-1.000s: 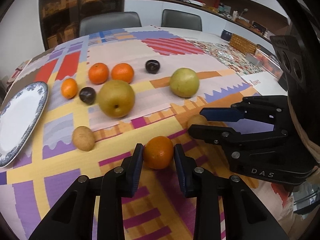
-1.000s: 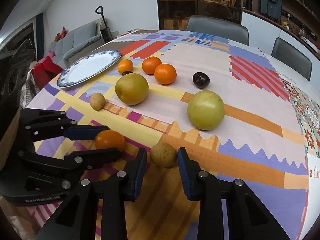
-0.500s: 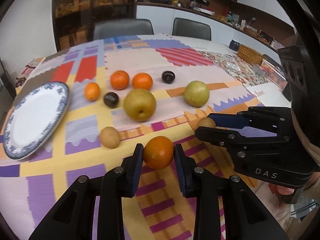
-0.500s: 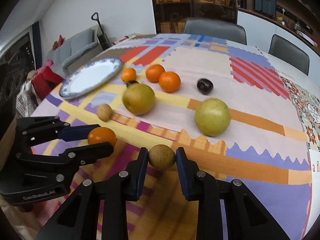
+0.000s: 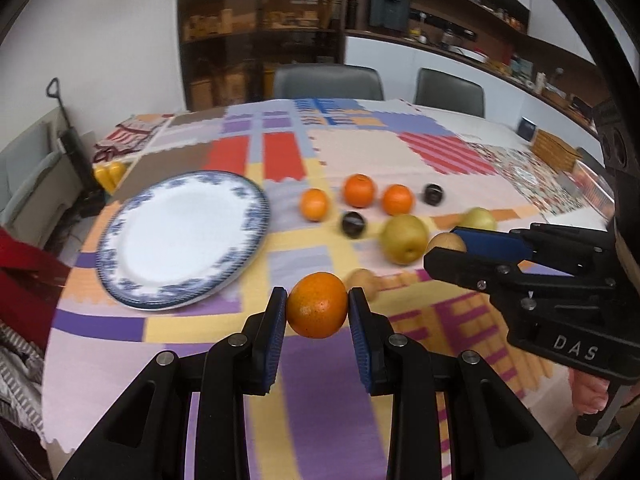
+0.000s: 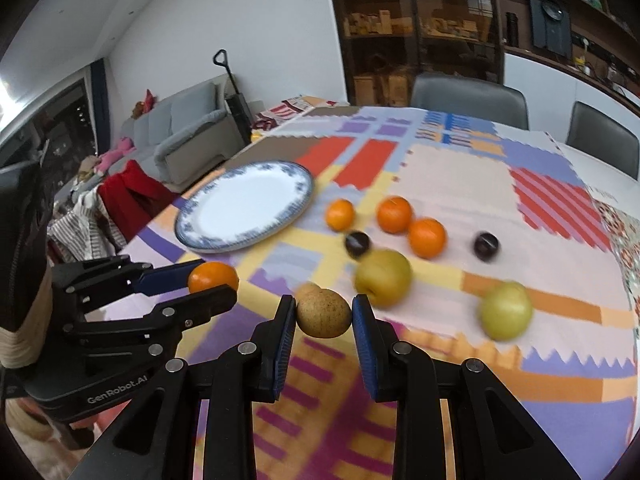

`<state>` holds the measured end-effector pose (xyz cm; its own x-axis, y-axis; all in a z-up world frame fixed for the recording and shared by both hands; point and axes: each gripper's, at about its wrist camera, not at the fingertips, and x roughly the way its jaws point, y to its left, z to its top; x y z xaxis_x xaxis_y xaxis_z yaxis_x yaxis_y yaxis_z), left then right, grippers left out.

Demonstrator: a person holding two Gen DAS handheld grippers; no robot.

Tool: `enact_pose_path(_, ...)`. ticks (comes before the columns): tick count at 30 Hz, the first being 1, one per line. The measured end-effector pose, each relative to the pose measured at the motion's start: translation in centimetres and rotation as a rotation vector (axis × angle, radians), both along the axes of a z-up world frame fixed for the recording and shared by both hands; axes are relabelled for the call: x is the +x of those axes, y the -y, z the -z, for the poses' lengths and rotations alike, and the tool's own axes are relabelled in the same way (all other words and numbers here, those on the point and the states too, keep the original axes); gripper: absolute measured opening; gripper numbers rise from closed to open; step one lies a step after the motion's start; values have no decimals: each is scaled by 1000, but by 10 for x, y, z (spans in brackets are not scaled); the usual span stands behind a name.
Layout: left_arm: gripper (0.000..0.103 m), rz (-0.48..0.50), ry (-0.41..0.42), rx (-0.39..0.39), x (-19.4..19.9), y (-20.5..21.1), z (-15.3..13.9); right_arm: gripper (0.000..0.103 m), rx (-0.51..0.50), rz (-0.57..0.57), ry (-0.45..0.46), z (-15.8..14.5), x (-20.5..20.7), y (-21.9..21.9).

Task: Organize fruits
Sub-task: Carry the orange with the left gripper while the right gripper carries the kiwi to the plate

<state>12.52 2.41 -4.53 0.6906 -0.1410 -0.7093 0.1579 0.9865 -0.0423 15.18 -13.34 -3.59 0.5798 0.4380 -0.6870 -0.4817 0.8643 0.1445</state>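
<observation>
White round plate with blue patterned rim [image 5: 120, 240] sits left on the patchwork tablecloth [image 5: 332, 400]. To its right lie three small oranges [image 5: 359, 190], two dark plums [image 5: 353, 224], a yellow-brown pear [image 5: 403, 233] and a green-yellow pear [image 6: 506, 311], all blurred. A small brown fruit [image 5: 363, 280], possibly a kiwi, lies just behind the held orange.

Left gripper [image 5: 317, 312] clamped on a round orange fruit [image 5: 317, 305], held above the cloth, near the plate's edge. Right gripper [image 6: 323, 314] clenched on a speckled brown round fruit [image 6: 323, 313], also off the cloth. Both grippers tilt downward, side by side, close together.
</observation>
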Motion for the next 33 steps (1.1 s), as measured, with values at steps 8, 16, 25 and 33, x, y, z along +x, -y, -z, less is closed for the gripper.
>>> enact_pose_path(8, 31, -58, 13, 46, 15, -42, -1, 30, -2, -53, 9, -9, 26, -48)
enact_pose_path(16, 31, -97, -24, 116, 46, -84, 14, 30, -25, -100, -41, 0, 60, -100)
enact_pose_path(25, 31, -107, -88, 85, 76, -122, 37, 30, -112, -121, -95, 30, 92, -151)
enact_pose_path(33, 31, -105, -118, 78, 90, -134, 48, 30, -145, -117, -128, 44, 116, -173)
